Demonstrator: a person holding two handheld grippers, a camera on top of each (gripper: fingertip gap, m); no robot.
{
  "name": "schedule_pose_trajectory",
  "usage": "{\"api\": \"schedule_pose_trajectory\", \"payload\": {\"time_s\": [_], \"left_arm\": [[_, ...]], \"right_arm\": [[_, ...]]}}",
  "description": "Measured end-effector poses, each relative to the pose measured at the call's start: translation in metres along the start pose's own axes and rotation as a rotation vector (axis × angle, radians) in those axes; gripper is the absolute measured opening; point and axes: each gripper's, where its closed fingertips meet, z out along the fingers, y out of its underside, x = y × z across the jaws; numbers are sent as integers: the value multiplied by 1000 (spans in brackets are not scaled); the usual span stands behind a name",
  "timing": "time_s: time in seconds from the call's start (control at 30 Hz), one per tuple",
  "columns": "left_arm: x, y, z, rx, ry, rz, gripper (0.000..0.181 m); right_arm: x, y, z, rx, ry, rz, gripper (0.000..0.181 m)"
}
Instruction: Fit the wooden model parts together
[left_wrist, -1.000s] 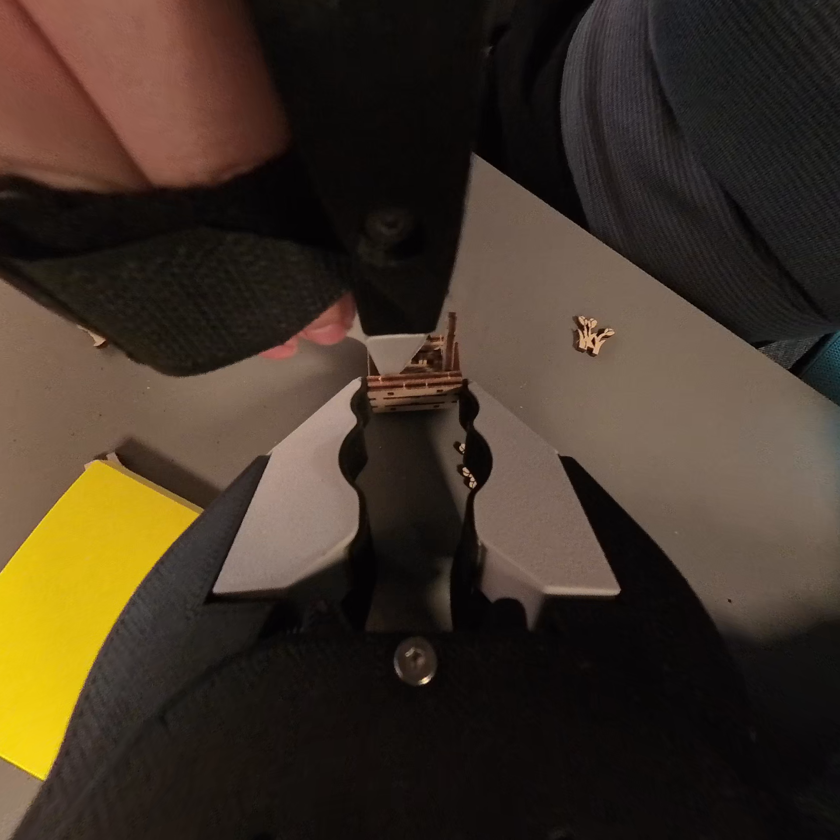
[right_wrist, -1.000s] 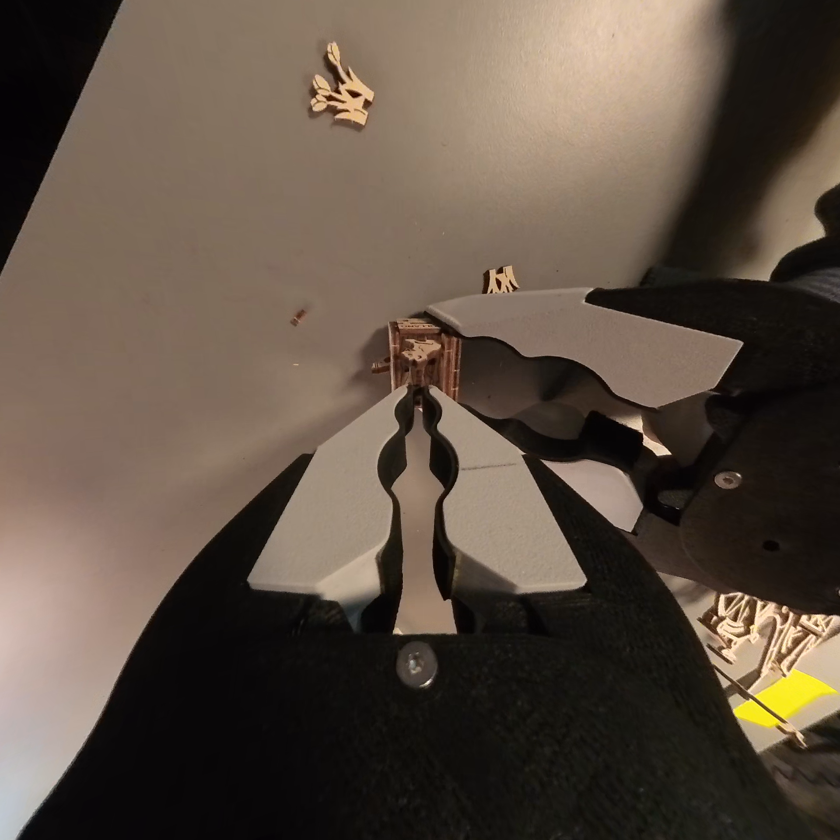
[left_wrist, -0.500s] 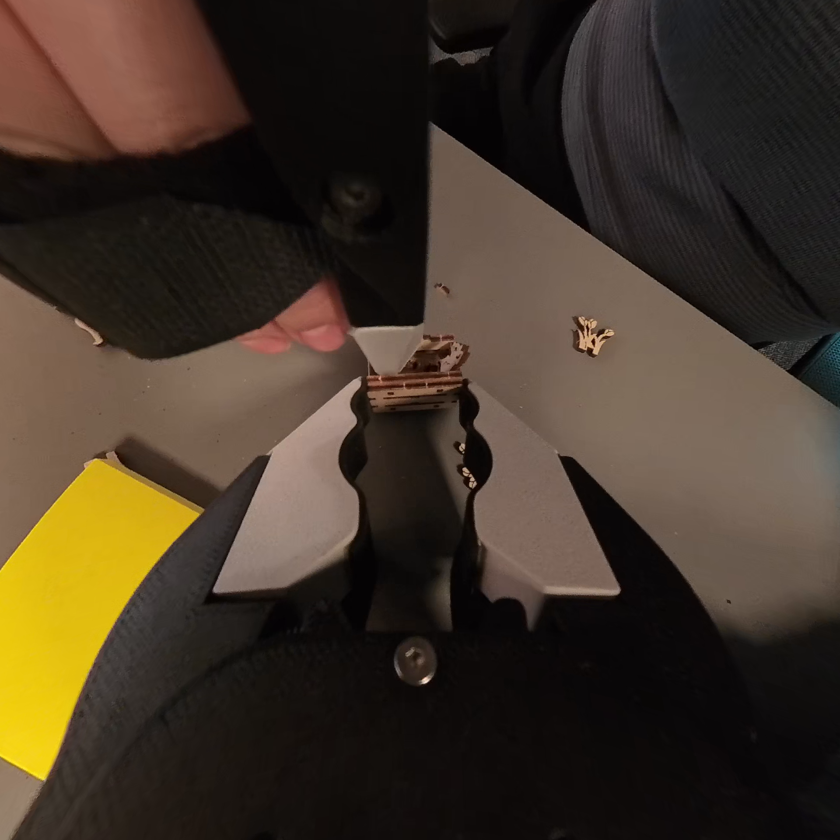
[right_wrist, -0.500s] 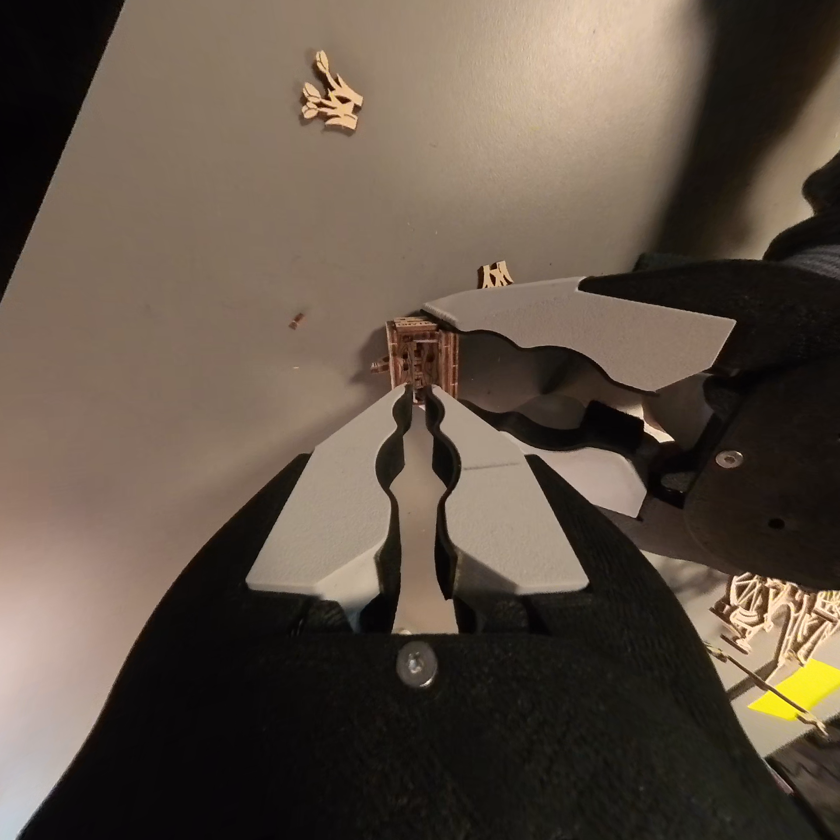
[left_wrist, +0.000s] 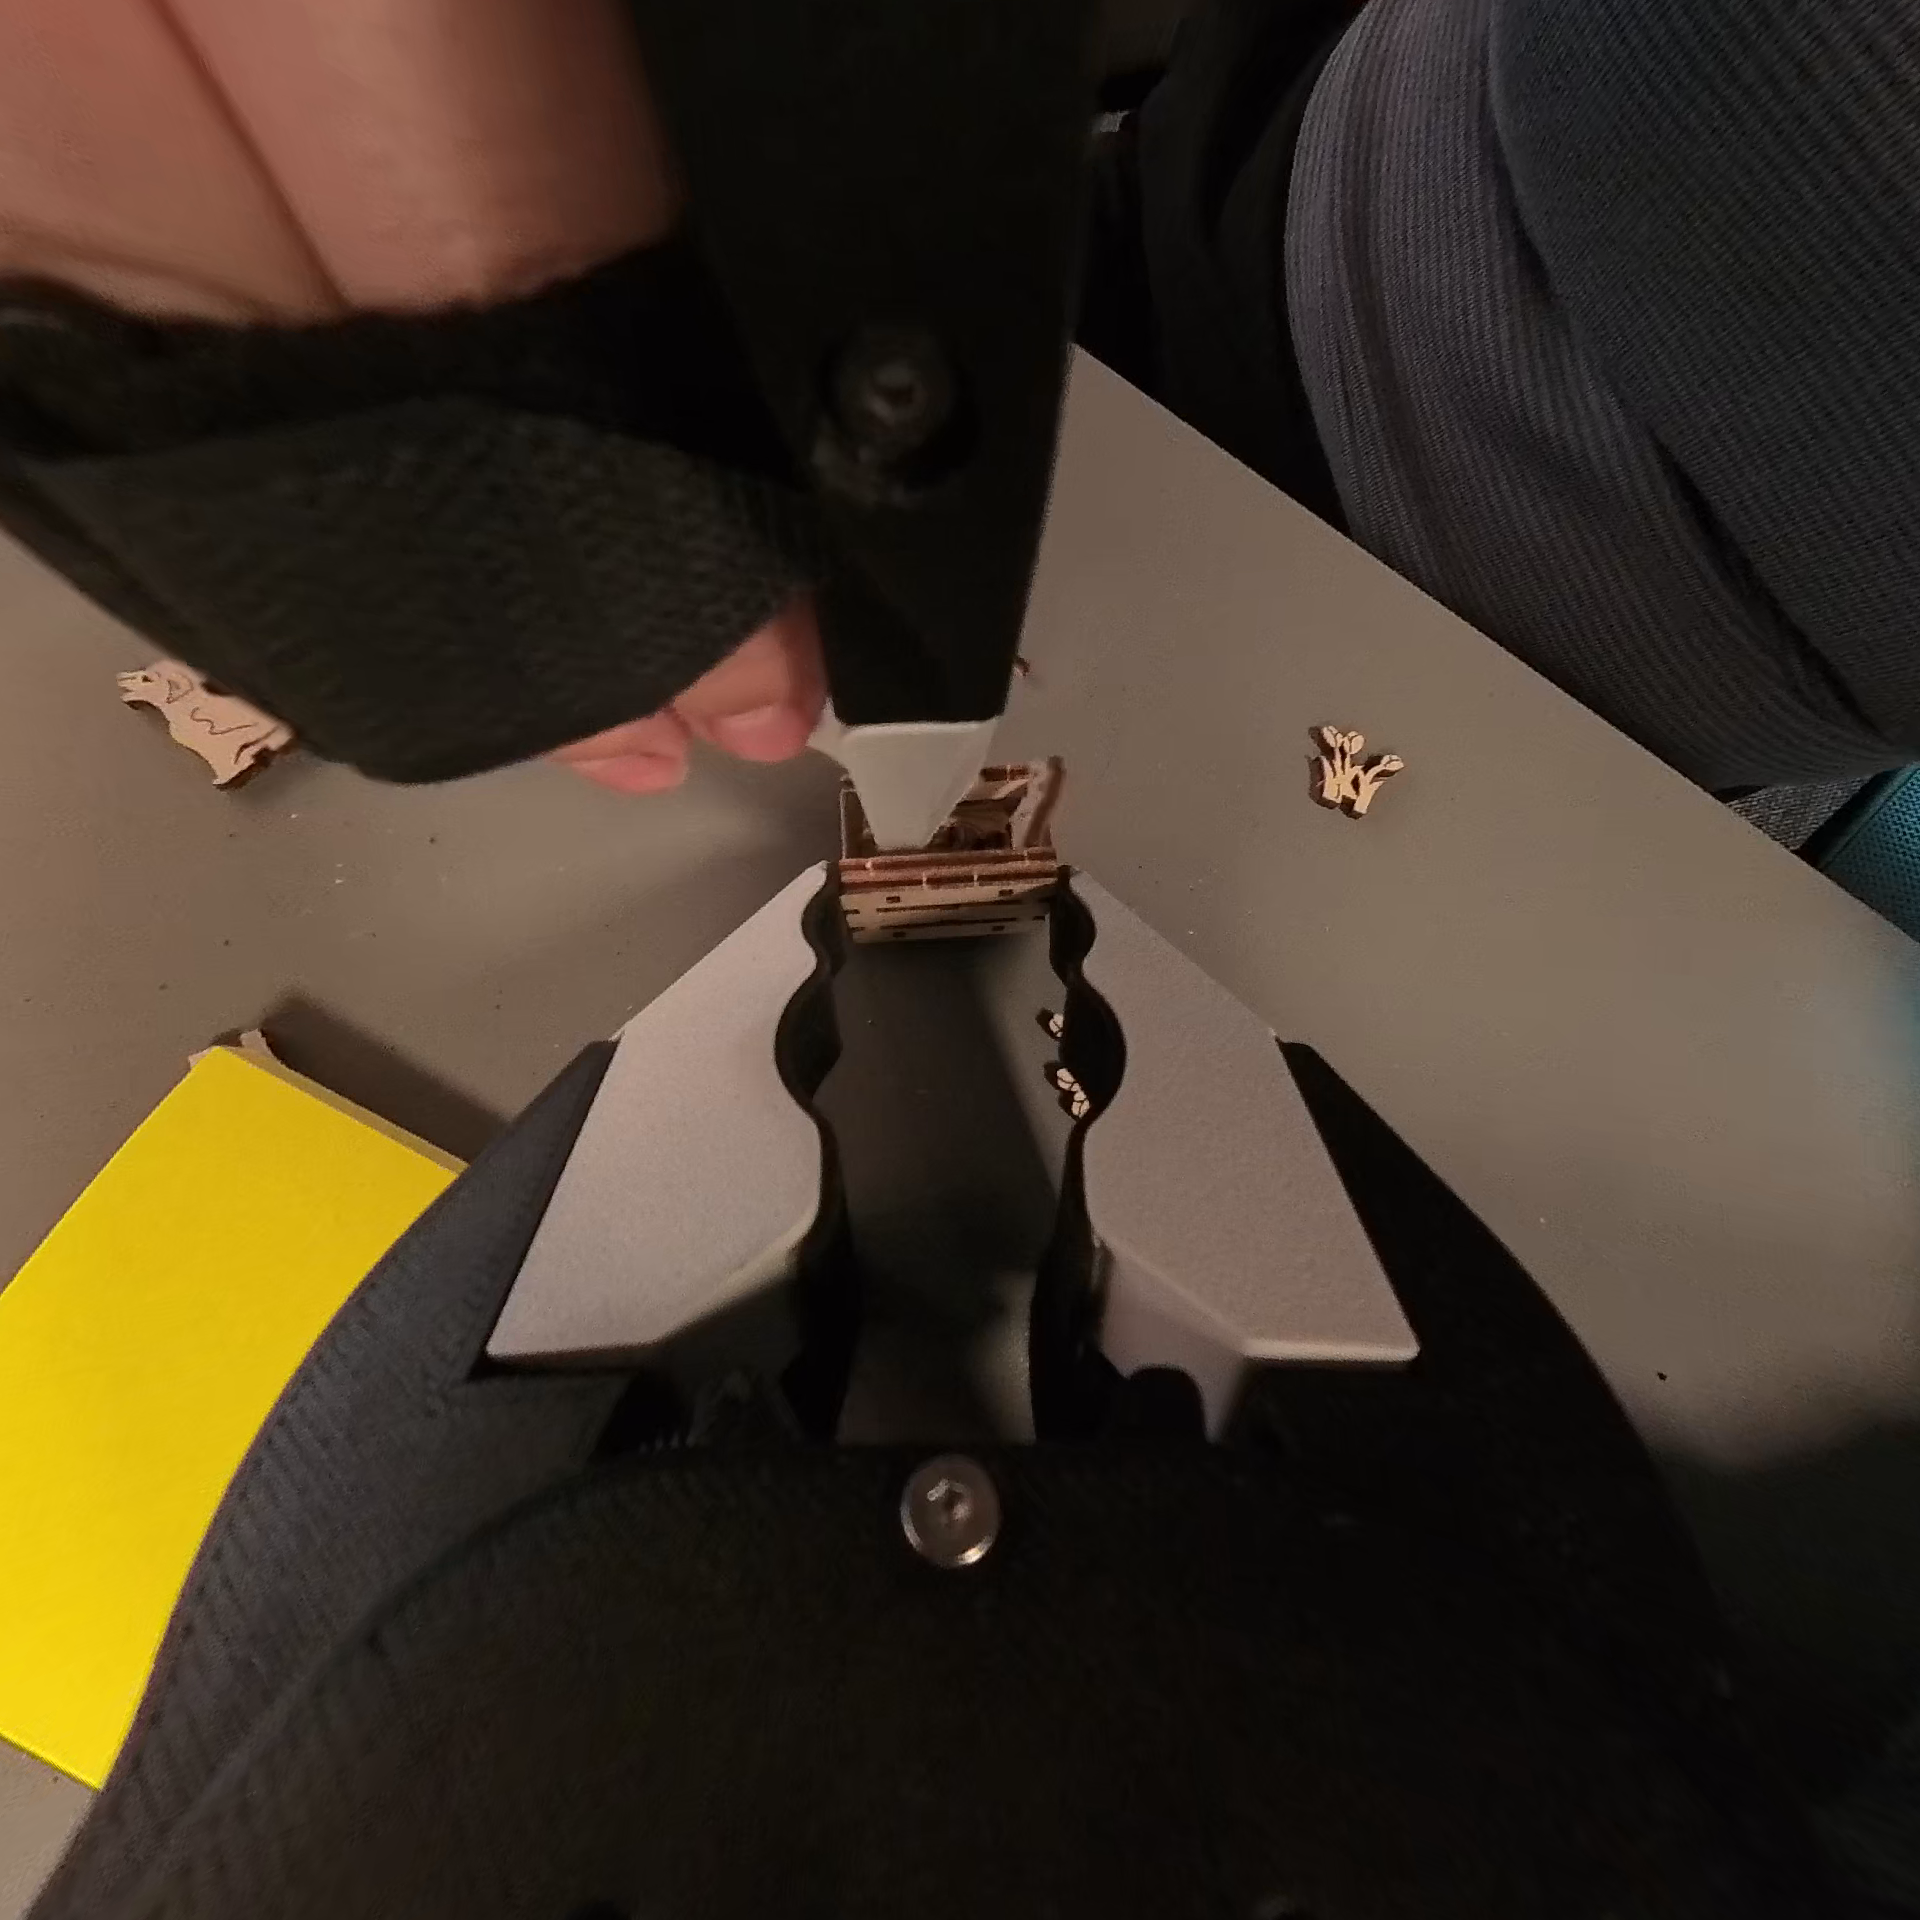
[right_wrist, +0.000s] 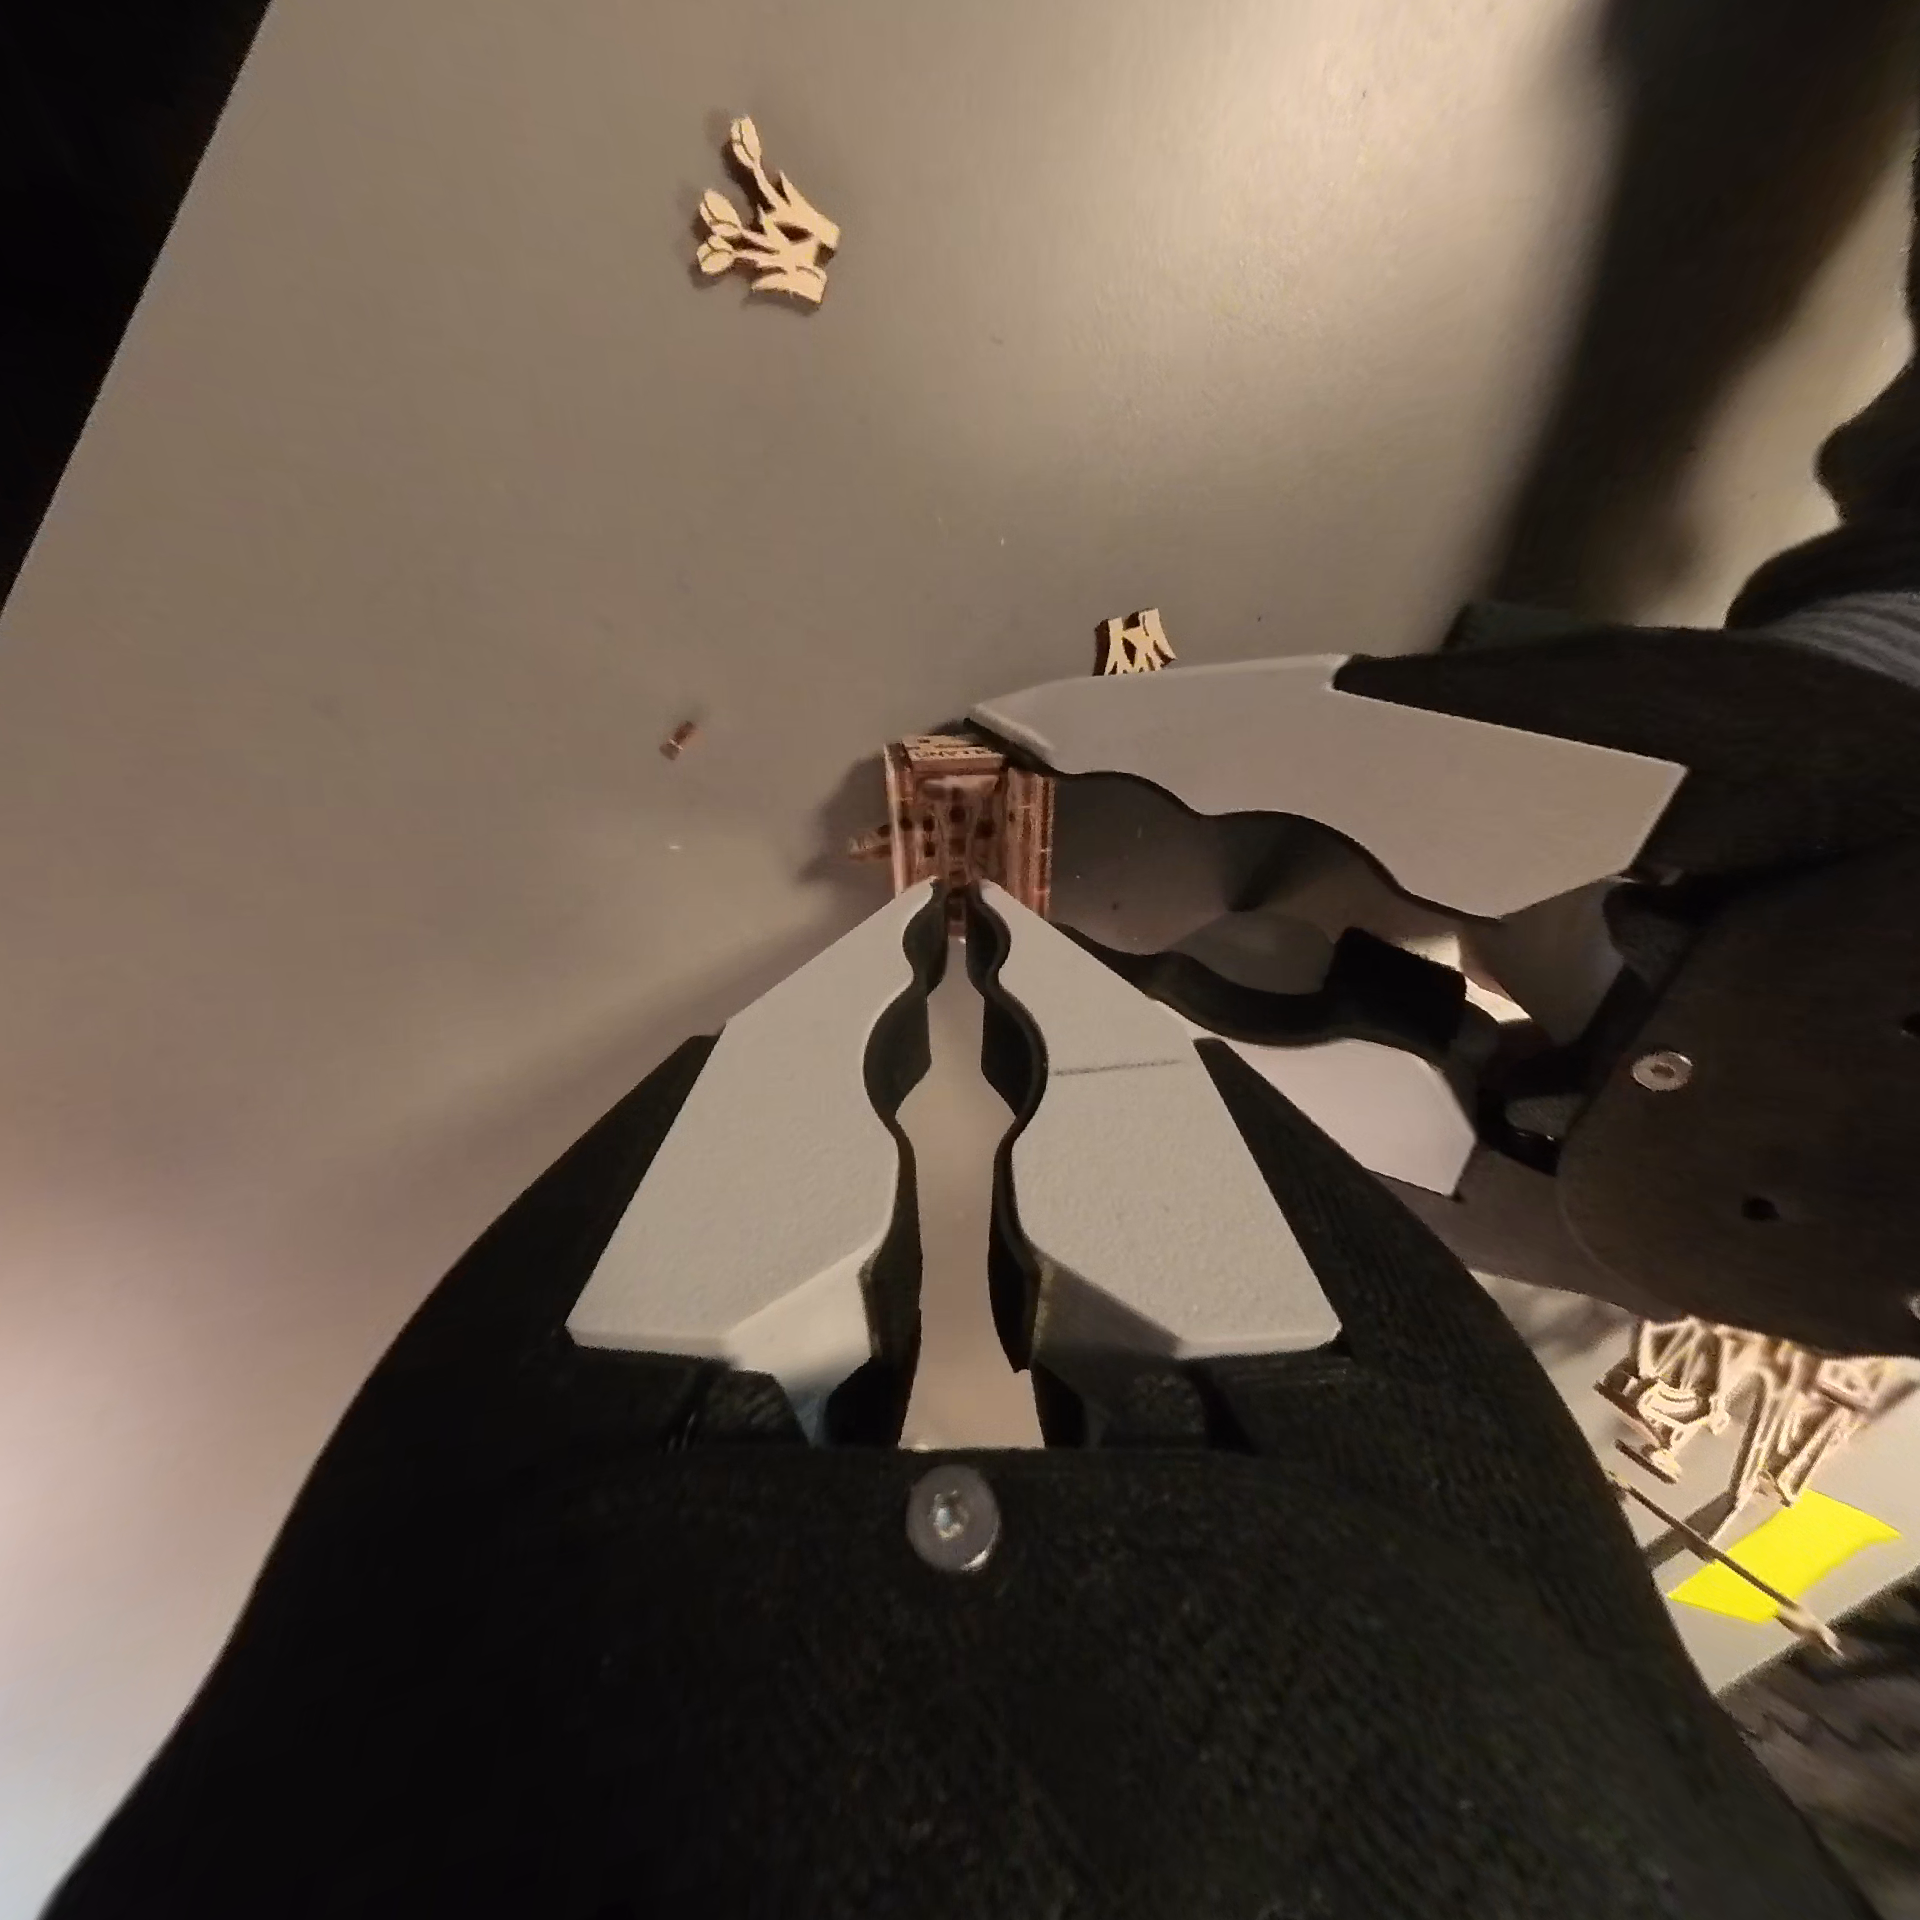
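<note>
Left gripper: fingers spread part-way and clamped on either side of a small wooden box at their tips, level with the table. Right gripper: fingers nearly together, tips pinching a thin wooden piece set against the box face. In the left wrist view it comes down steeply from the far side, tip inside the box top. The right hand wears a black fingerless glove, bare fingertips showing beside the gripper body.
</note>
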Motion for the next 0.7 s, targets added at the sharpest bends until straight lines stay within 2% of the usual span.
{"api": "schedule_pose_trajectory", "payload": {"time_s": [0.7], "left_arm": [[0, 0, 1, 0, 2, -2, 38]], "right_arm": [[0, -2, -1, 22, 14, 73, 0]]}}
